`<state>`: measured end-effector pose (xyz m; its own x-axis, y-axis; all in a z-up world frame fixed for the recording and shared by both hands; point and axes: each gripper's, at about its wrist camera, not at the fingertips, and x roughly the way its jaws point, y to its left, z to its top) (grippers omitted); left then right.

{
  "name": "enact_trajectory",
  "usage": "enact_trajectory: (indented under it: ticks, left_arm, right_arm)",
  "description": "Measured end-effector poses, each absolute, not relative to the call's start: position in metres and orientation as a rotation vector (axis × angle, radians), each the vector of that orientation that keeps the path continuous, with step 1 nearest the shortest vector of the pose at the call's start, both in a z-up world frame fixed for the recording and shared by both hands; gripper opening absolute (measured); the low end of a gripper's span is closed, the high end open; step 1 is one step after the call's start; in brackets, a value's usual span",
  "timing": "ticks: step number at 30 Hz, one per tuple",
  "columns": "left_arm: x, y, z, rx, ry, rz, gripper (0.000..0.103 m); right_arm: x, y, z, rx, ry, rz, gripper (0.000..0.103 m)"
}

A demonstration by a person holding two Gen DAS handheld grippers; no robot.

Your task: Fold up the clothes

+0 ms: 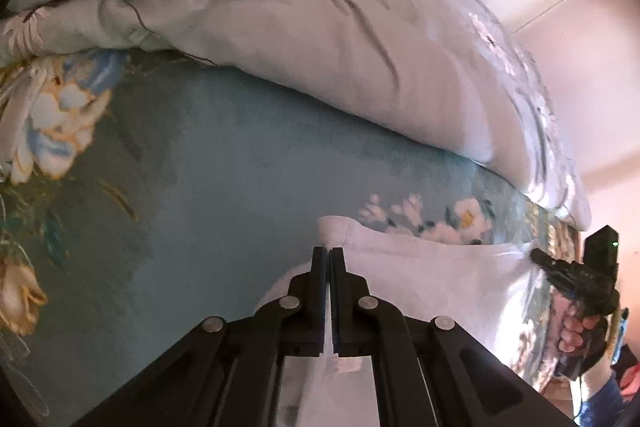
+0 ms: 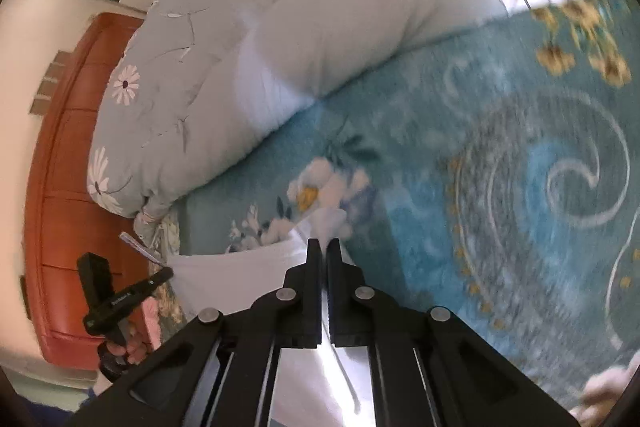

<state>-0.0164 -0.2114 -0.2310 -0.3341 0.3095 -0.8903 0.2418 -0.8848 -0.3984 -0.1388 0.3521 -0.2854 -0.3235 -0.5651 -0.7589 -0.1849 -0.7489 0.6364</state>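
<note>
Your left gripper (image 1: 328, 253) has its jaws pressed together on an edge of the white garment (image 1: 432, 279), cloth pinched between the fingers and running back under the camera. Your right gripper (image 2: 324, 245) is likewise clamped on the same white garment (image 2: 240, 275), at its other top corner. The garment hangs stretched between the two, held up over the teal floral bedspread (image 1: 224, 163) (blurred in the right wrist view). Behind it a pale grey quilt (image 1: 280, 19) with daisy print lies bunched along the bed. In the right wrist view, an orange-brown wooden cabinet (image 2: 68, 163) stands past the quilt's end, against the wall.
</note>
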Motion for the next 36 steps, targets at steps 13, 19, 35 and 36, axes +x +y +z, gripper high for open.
enact_trajectory:
  ticks: [13, 19, 35, 36]
  left_arm:
    - [-0.041, -0.224, -0.305, -2.052, -0.858, 2.351, 0.006]
    - [0.014, -0.244, -0.286, -2.027, -1.205, 2.392, 0.007]
    - [0.066, -0.004, -0.334, -2.034, -1.129, 1.824, 0.009]
    - [0.07, -0.002, -0.341, -2.057, -1.132, 1.796, 0.009]
  right_arm:
    - [-0.16, 0.348, -0.327, 1.876, -0.888, -2.223, 0.019]
    - [-0.076, 0.368, -0.317, 1.882, -1.082, -2.159, 0.032]
    - [-0.016, 0.361, -0.35, 1.764, -1.474, -1.956, 0.039]
    - [-0.016, 0.36, -0.351, 1.766, -1.47, -1.954, 0.037]
